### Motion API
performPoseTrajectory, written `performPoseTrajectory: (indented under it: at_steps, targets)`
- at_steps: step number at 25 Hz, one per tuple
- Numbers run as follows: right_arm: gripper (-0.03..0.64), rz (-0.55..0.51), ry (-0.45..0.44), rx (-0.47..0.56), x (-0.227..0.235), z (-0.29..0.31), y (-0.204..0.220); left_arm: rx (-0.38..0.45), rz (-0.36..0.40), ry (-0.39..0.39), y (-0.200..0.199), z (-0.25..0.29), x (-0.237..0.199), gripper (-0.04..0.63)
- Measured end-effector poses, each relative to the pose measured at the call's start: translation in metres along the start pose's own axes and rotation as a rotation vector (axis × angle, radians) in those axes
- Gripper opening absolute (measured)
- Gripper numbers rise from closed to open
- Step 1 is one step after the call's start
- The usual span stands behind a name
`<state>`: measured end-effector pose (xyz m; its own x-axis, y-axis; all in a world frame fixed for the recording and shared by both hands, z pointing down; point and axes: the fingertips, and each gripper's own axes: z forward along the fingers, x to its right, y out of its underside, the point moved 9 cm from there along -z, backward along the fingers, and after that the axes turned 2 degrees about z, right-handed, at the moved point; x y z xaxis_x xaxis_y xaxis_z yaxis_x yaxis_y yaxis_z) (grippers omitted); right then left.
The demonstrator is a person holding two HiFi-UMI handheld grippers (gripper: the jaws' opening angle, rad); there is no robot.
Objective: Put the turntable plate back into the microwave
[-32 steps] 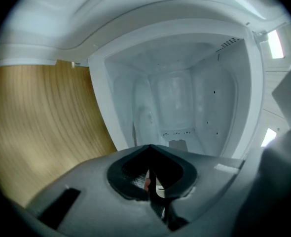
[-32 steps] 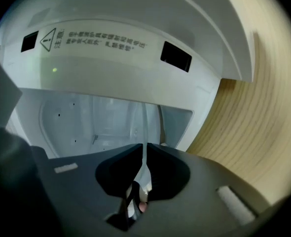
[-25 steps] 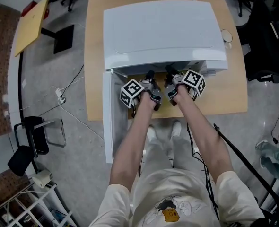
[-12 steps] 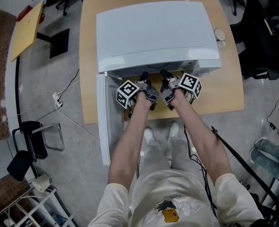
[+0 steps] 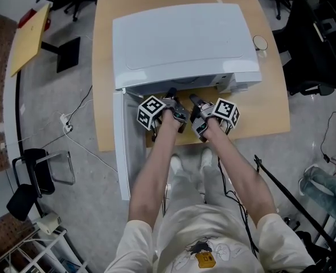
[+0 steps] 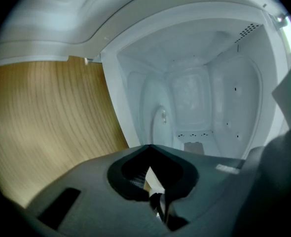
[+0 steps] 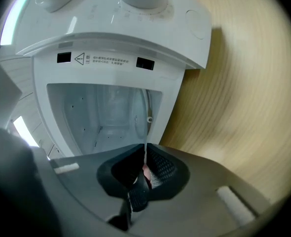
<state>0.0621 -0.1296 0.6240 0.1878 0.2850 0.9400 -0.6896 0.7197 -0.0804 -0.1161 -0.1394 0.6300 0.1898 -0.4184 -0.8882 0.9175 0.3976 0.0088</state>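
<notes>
- The wooden table [image 5: 273, 110] carries the white microwave [image 5: 182, 38], which takes up most of its top.
- The microwave's door [image 5: 120, 152] hangs wide open past the table's front edge, just left of the person's left forearm. The cavity [image 6: 200, 98] faces both grippers directly.
- On the grey floor to the left lie a tan flat board [image 5: 27, 36] and a black square plate [image 5: 69, 53], with a black chair [image 5: 37, 169] nearer the person.
- A black pole [image 5: 282, 189] slants beside the right arm.
- The left gripper [image 5: 171, 93] is held just outside the cavity mouth with its jaws pressed together on nothing.
- The right gripper [image 5: 194, 100] is just beside it, jaws likewise closed and empty, and points into the opening below the control panel.
- A white cable [image 5: 65, 123] with a plug trails over the floor left of the door.
- A small white round object [image 5: 260, 42] sits on the table right of the microwave.
- The turntable plate cannot be made out in any view. The cavity floor shows a small grey patch [image 6: 194, 146].
</notes>
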Motion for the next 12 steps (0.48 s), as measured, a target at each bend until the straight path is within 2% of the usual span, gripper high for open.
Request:
performPoseTrajectory:
  at_steps: [4,9,12]
  targets:
    - [0.012,0.016,0.016,0.006,0.0073,-0.0084,0.0022,-0.008,-0.006,-0.017,0.0018,0.0011,0.0014,-0.002]
    - [0.012,0.007,0.010,-0.002,0.0059,-0.0089,0.0029,-0.010,-0.008,0.008,0.0019,-0.0003,0.0022,-0.002]
    - [0.012,-0.042,0.012,-0.011,-0.0009,-0.0092,0.0020,-0.032,0.055,0.027,0.0060,-0.0064,0.0084,-0.002]
